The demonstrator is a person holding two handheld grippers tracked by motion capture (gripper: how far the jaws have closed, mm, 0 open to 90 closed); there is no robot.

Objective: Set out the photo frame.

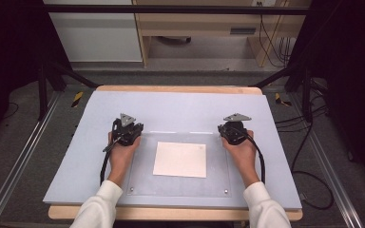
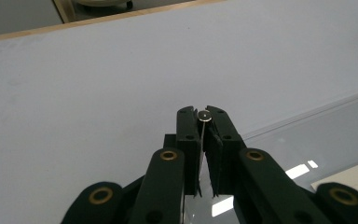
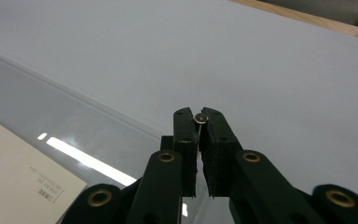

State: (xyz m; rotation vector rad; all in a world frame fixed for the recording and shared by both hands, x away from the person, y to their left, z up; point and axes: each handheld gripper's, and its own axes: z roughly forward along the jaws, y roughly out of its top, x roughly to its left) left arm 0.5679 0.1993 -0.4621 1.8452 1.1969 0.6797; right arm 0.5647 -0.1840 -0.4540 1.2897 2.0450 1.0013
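- Your left claw (image 1: 134, 124) and your right claw (image 1: 231, 126) both have the jaws closed together, and nothing is held between them. In the left gripper view (image 2: 203, 122) and the right gripper view (image 3: 199, 122) the black pads meet with only a thin line of light.
- The thing nearest to your hands is the sheet of paper (image 1: 180, 159). It lies flat in the middle of the clear plate (image 1: 218, 183), between your two hands, and it touches neither claw.
- I judge the paper to be very light, thin and soft. It will bend and slide easily on the smooth plate, and it creases if you pinch it hard.
- Because it lies flat, there is no edge standing up for the jaws. I think a corner or the near edge is the best place to take hold; one claw could press the sheet down while the other lifts the edge.
- The clear plate is shiny and looks slippery; small screws (image 1: 225, 191) sit at its near corners.
- The plate rests on a grey mat (image 1: 180, 107) that covers the desk (image 1: 171, 89).
- Nothing stands between the claws and the paper. Only the cable (image 1: 262, 161) of the right claw hangs near your wrist.
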